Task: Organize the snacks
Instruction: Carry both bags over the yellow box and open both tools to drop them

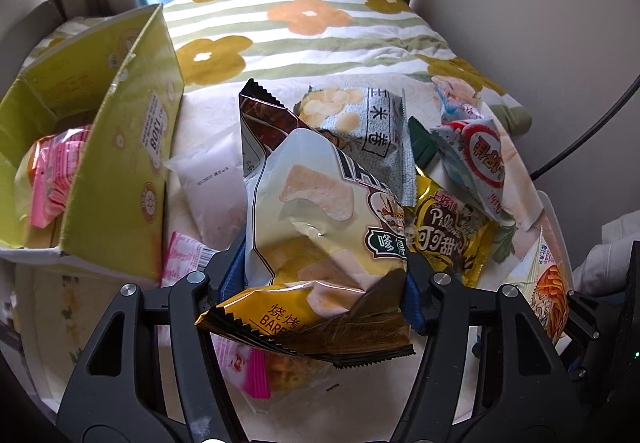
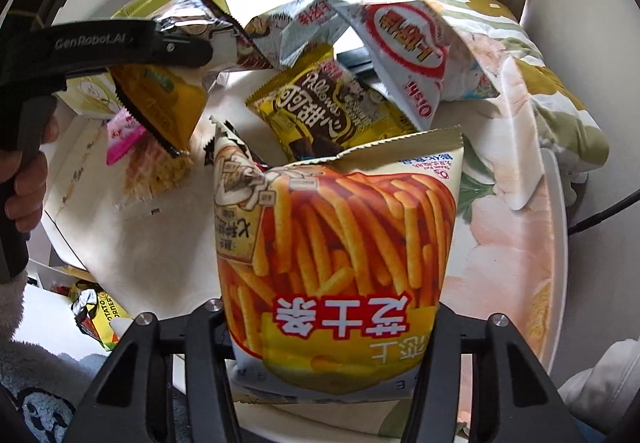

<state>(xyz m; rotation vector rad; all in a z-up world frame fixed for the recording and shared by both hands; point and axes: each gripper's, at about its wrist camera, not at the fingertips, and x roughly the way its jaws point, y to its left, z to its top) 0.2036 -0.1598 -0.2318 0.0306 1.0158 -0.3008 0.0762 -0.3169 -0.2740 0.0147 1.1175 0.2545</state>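
Note:
My left gripper [image 1: 324, 279] is shut on a white and gold barbecue chip bag [image 1: 316, 203], its blue pads pinching the bag's lower part. That bag hangs clear of the snack pile; from the right wrist it shows at the upper left [image 2: 168, 99], under the left gripper's black finger [image 2: 180, 51]. My right gripper [image 2: 332, 327] is shut on a bag of orange stick snacks [image 2: 340, 227], which stands upright between the fingers and fills the gap. A green carton [image 1: 120, 163] with pink packets [image 1: 52, 179] inside stands at the left, its top open.
Loose snacks lie on the white tray [image 2: 560, 243]: a yellow Pillows bag [image 1: 448, 235], a white and red cracker bag [image 1: 480, 159], a pale blue bag [image 1: 372, 131], a white pouch [image 1: 208, 187]. Floral bedding [image 1: 320, 35] lies behind. A hand [image 2: 24, 179] holds the left gripper.

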